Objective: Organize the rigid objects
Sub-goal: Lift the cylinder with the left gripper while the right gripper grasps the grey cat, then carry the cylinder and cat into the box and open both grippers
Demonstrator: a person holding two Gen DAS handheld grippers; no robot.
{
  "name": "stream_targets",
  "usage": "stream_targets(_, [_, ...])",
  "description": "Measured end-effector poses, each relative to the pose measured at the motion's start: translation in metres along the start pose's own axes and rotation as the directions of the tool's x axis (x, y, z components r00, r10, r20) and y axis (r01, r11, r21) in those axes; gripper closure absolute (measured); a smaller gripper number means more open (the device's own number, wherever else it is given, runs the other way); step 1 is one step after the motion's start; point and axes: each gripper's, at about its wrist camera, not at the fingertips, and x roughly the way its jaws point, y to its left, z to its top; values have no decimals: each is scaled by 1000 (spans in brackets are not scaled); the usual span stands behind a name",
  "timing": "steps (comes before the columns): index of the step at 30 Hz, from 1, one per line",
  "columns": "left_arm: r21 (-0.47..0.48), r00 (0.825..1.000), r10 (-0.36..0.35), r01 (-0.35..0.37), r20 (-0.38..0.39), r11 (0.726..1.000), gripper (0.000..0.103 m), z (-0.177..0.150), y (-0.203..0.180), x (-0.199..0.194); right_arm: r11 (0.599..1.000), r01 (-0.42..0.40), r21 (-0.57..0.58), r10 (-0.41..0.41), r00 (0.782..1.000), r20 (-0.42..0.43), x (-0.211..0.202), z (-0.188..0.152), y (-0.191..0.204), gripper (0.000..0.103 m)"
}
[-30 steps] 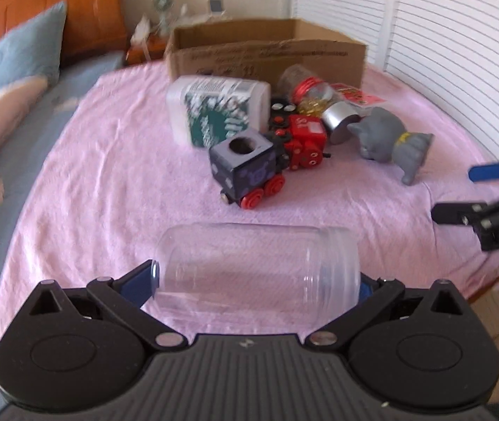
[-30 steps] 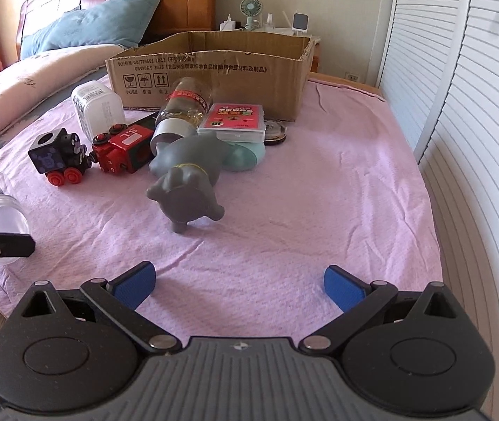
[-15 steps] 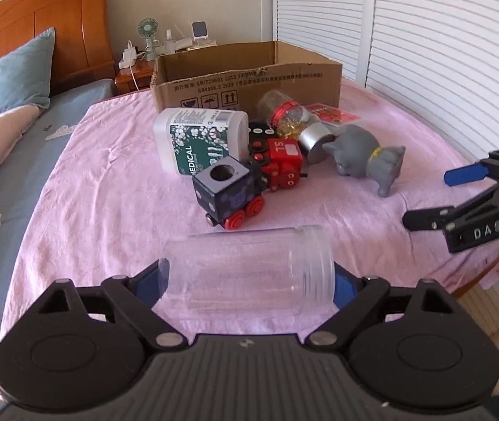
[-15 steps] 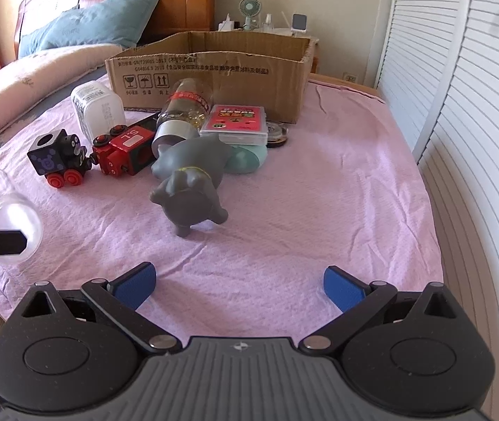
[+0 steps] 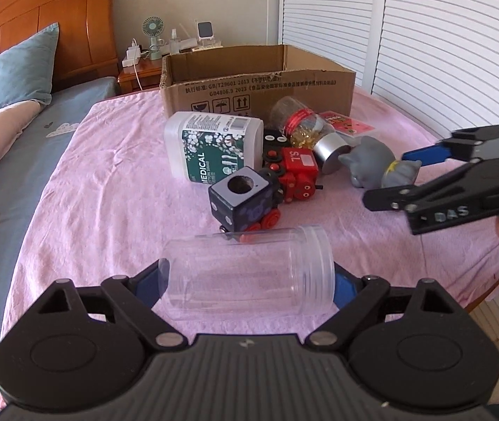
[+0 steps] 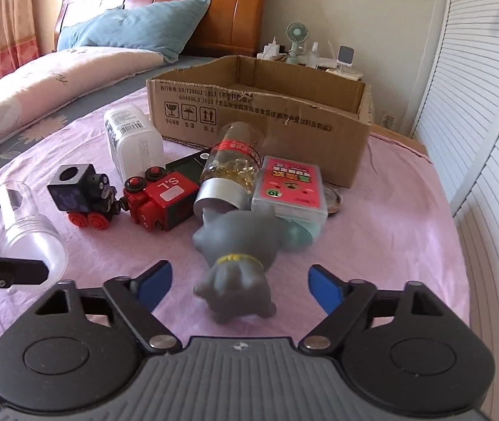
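Left hand-held gripper (image 5: 247, 282): clamped end-to-end on clear jar (image 5: 249, 273), held sideways, well short of cardboard box (image 5: 260, 87) | Right hand-held gripper (image 6: 238, 286): closing astride grey cat figure (image 6: 238, 263), pads not touching, nearer box | Box: presumably destination.

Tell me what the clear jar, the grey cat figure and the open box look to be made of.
Clear jar: probably plastic, glossy; see-through wall, moulded thread rings at its mouth.
Grey cat figure: likely soft vinyl or rubber, matte; smooth rounded moulding, painted yellow collar.
Open box: corrugated cardboard, dull brown; ragged torn rim, printed handling symbols.
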Motion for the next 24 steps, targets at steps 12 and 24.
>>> stream_targets(12, [-19, 999, -46, 46, -16, 999, 12, 5, 4, 1, 1000, -1, -6, 1, 1000, -11, 11, 8, 4, 46])
stream_targets(24, [60, 998, -65, 65, 4, 996, 12, 17, -3, -22, 1000, -23, -7, 23, 999, 26, -20, 12, 3, 47])
